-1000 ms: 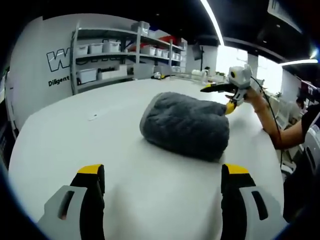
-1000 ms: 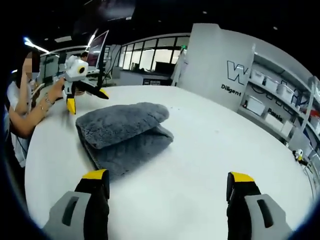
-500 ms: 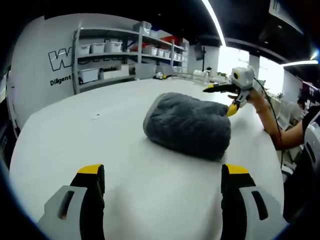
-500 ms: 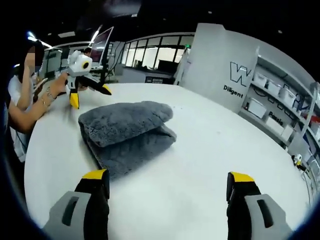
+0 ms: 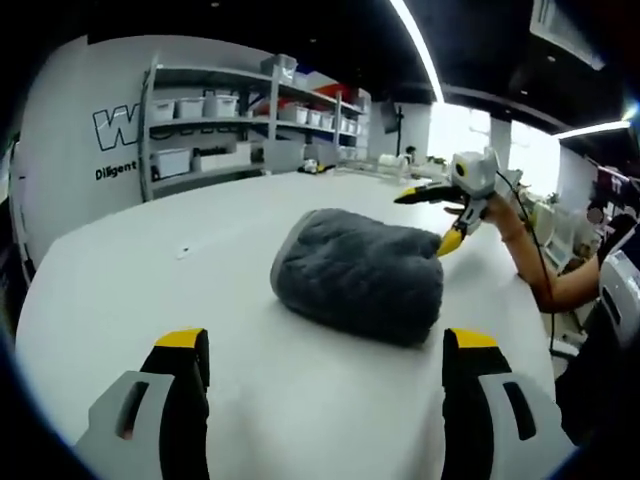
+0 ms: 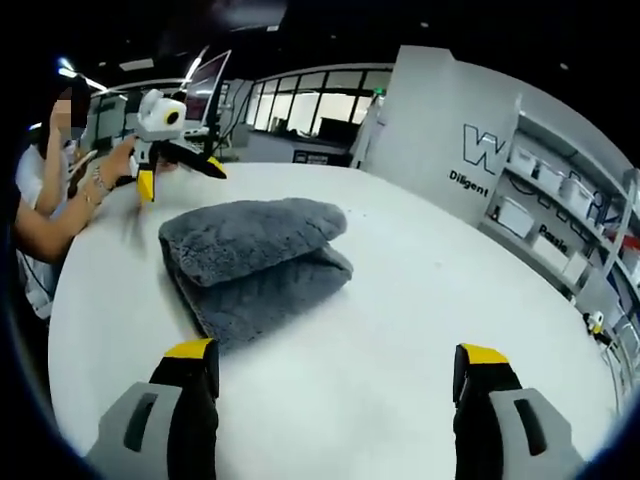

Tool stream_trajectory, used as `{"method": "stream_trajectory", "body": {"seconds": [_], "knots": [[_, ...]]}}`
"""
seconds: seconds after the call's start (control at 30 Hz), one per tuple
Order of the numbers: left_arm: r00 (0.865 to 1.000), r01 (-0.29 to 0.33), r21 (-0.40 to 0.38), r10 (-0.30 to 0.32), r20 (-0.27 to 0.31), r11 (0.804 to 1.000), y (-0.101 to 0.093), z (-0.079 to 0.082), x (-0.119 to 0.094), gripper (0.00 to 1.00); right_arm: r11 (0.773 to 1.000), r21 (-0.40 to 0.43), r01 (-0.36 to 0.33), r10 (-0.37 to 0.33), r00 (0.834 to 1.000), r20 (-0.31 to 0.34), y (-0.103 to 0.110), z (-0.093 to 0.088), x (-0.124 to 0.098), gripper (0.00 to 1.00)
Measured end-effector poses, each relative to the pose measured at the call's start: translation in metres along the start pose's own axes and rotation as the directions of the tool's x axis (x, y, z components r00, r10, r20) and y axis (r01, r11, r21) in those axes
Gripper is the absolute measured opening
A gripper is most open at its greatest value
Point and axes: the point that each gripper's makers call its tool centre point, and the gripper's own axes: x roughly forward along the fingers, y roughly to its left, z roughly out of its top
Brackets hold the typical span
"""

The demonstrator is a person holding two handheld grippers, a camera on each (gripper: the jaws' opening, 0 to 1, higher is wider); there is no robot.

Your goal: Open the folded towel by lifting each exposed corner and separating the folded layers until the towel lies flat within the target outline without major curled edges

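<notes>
A grey fluffy towel [image 5: 360,270] lies folded in a thick bundle on the round white table [image 5: 150,270]. My left gripper [image 5: 325,345] is open, its yellow-tipped jaws low over the table, short of the towel. Beyond the towel's far right corner hovers my right gripper [image 5: 425,218], also open, held by a hand. From the other side, the towel [image 6: 250,255] shows two stacked layers with the fold edge facing me. My right gripper [image 6: 335,355] stands open near the table [image 6: 430,290]. The left gripper [image 6: 180,178] hangs open past the towel's far left.
Metal shelves with white bins [image 5: 210,120] line the wall behind the table, also seen as shelves [image 6: 560,210] at the right. A person's arm [image 5: 540,270] reaches in over the table edge. The person [image 6: 50,200] stands at the left.
Both views have shifted a little with the hands. The far gripper in the right gripper view sits slightly higher. The towel keeps the same folded shape and both grippers stay open.
</notes>
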Motion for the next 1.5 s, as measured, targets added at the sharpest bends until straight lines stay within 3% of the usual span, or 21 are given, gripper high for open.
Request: {"method": "stream_trajectory", "body": {"seconds": [0.27, 0.47, 0.53, 0.7, 1.0, 1.17, 1.27, 1.5], "knots": [[0.999, 0.031, 0.051, -0.032, 0.017, 0.998, -0.039, 0.023, 0.018, 0.95, 1.000, 0.004, 0.002, -0.002, 1.000, 0.029, 0.001, 0.006, -0.006, 0.99], [0.996, 0.084, 0.107, -0.081, -0.028, 0.991, -0.070, 0.026, 0.041, 0.95, 1.000, -0.003, -0.004, 0.004, 0.999, 0.044, 0.001, 0.010, -0.007, 0.99], [0.991, 0.128, 0.115, -0.124, -0.047, 0.985, -0.087, 0.026, 0.054, 0.94, 1.000, -0.005, -0.004, 0.005, 0.999, 0.049, 0.001, 0.011, -0.008, 0.99], [0.990, 0.134, 0.136, -0.126, -0.067, 0.982, -0.097, 0.027, 0.071, 0.93, 1.000, -0.006, -0.010, 0.010, 0.999, 0.053, 0.002, 0.011, -0.009, 0.99], [0.994, 0.108, 0.155, -0.104, -0.034, 0.982, -0.104, 0.041, 0.083, 0.86, 1.000, 0.003, -0.022, 0.022, 0.999, 0.037, 0.006, 0.005, -0.005, 0.97], [0.996, 0.089, 0.200, -0.087, -0.022, 0.976, -0.112, 0.045, 0.090, 0.76, 1.000, -0.006, -0.024, 0.024, 0.998, 0.055, 0.007, 0.009, -0.007, 0.97], [0.996, 0.089, 0.256, -0.082, -0.036, 0.963, -0.120, 0.042, 0.096, 0.64, 1.000, -0.007, -0.018, 0.019, 0.998, 0.059, 0.006, 0.007, -0.008, 0.96], [1.000, 0.005, 0.330, 0.003, -0.024, 0.944, -0.118, 0.042, 0.108, 0.44, 1.000, -0.007, -0.025, 0.025, 0.998, 0.055, 0.008, 0.007, -0.008, 0.95]]}}
